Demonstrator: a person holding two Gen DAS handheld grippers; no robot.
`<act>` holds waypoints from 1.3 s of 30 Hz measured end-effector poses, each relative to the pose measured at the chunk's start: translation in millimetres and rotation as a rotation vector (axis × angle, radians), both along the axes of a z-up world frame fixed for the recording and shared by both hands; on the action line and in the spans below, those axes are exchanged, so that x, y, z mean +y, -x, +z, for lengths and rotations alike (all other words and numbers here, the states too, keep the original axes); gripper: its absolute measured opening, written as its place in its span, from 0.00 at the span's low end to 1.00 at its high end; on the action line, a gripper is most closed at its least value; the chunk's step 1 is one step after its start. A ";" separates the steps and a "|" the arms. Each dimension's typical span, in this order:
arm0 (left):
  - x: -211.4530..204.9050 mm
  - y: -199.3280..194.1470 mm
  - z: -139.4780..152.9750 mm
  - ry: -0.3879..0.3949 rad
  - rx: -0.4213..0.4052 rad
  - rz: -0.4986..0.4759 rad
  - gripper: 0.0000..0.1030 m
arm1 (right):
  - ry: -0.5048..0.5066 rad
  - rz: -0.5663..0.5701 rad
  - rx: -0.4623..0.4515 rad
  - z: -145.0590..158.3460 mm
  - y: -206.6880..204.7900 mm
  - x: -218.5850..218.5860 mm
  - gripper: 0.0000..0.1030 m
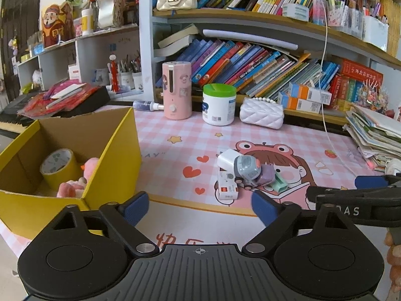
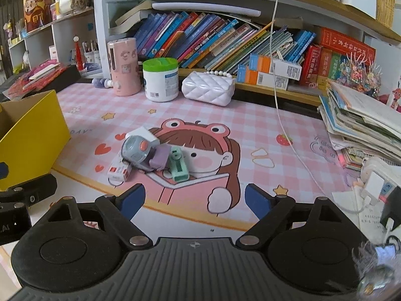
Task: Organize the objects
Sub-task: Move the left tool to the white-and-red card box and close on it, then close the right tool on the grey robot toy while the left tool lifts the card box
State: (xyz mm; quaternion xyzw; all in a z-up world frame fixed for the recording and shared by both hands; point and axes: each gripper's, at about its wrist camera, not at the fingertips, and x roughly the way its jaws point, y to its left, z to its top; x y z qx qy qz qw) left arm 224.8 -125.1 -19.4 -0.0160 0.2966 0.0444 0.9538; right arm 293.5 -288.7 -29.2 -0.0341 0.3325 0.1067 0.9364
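Observation:
A small pile lies on the pink checked desk mat: a grey round toy, a white charger block, a purple piece, a mint green piece and a small white box with red label. A yellow cardboard box at left holds a yellow tape roll and pink plush toys. My left gripper is open and empty, short of the pile. My right gripper is open and empty, just before the pile.
At the back stand a pink cylinder, a white tub with green lid and a white quilted purse before shelves of books. A paper stack sits at right. A white cable hangs across the mat.

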 end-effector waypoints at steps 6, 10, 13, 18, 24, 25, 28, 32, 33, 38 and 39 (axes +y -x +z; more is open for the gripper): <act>-3.6 -13.3 -8.5 -0.001 0.030 -0.007 0.72 | -0.006 0.013 0.013 -5.7 -16.8 -2.9 0.82; -8.9 -25.6 -15.4 -0.002 0.045 -0.015 0.71 | -0.002 0.017 0.018 -9.7 -26.0 -2.1 0.82; -13.4 -38.6 -20.7 0.001 0.054 -0.025 0.67 | -0.001 0.023 0.019 -11.6 -33.2 -1.8 0.79; -20.6 -65.9 -36.0 0.005 0.098 -0.040 0.60 | -0.003 0.034 0.013 -11.6 -47.9 1.3 0.74; -26.3 -100.2 -58.3 0.012 0.152 -0.049 0.52 | -0.003 0.051 0.007 -10.5 -65.4 3.8 0.74; -27.2 -105.8 -62.1 0.010 0.162 -0.051 0.51 | -0.003 0.055 0.006 -10.4 -67.9 4.0 0.74; -30.3 -119.3 -71.6 -0.009 0.189 -0.051 0.45 | -0.001 0.076 0.008 -10.2 -73.1 4.9 0.74; -31.9 -126.0 -75.6 -0.017 0.194 -0.061 0.27 | 0.000 0.115 0.015 -11.6 -78.0 8.0 0.74; -31.8 -125.3 -75.1 -0.022 0.195 -0.068 0.27 | 0.001 0.128 0.019 -12.3 -79.2 9.3 0.74; -18.7 -103.8 -65.4 -0.033 0.181 -0.060 0.27 | 0.002 0.212 0.036 -15.6 -85.9 19.5 0.74; -13.8 -97.3 -63.1 -0.027 0.185 -0.050 0.27 | 0.006 0.238 0.038 -16.6 -87.4 23.2 0.74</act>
